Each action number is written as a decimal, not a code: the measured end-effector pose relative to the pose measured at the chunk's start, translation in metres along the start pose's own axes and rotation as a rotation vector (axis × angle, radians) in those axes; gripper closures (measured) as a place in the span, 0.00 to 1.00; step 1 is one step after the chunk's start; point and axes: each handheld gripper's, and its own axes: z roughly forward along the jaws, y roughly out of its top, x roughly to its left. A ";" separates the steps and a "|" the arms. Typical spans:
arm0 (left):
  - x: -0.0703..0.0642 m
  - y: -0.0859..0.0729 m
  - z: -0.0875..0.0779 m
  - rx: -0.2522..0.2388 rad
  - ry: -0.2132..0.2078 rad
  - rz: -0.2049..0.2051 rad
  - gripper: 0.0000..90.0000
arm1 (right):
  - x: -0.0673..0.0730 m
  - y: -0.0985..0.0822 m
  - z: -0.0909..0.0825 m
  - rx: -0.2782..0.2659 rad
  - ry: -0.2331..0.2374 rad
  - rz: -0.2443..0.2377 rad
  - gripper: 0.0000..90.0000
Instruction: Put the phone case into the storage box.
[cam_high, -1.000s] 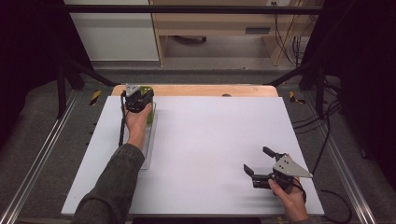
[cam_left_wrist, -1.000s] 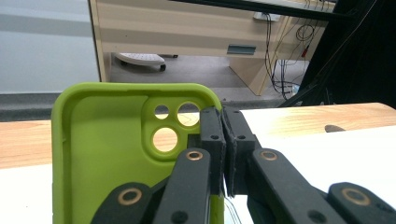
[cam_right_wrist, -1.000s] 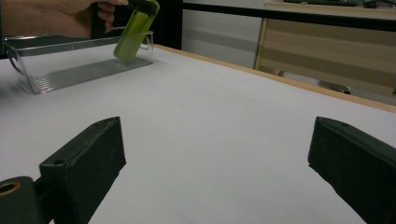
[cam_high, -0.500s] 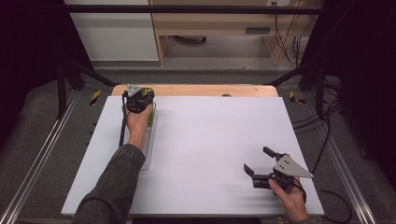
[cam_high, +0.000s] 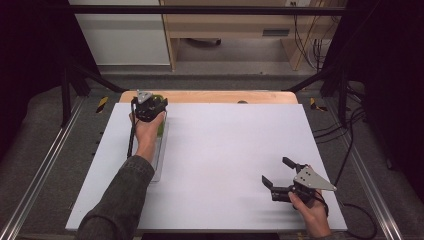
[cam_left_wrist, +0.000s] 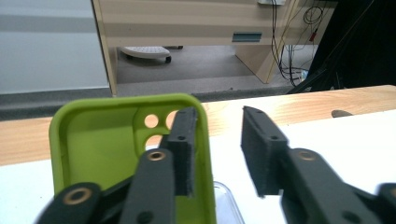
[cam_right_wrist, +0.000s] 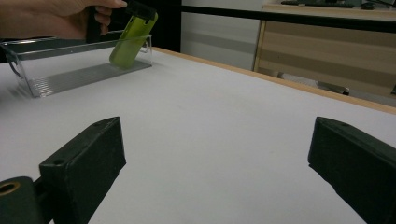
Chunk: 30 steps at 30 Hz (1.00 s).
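Observation:
A lime-green phone case stands tilted in a clear plastic tray at the table's far left; in the high view it shows as a green case under the hand. My left gripper is at the case's top end. One jaw is inside the case, the other outside its side wall, and a wide gap remains, so it is open. From the right gripper view, the left gripper sits on the leaning case. My right gripper rests open near the front right, holding nothing.
The white table top has a wooden strip along its far edge. The tray runs lengthwise under the left forearm. Cables trail off the right side. A desk and cabinet stand beyond the table.

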 end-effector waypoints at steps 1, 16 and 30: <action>-0.001 0.001 -0.001 -0.002 0.002 0.008 0.65 | 0.000 0.000 0.000 -0.001 -0.001 0.002 0.04; -0.006 0.008 -0.023 -0.015 0.002 0.032 0.41 | 0.000 0.000 0.000 0.002 0.002 0.000 0.04; -0.020 0.012 -0.032 -0.018 -0.042 0.116 0.13 | 0.000 0.000 0.000 0.003 0.000 0.000 0.04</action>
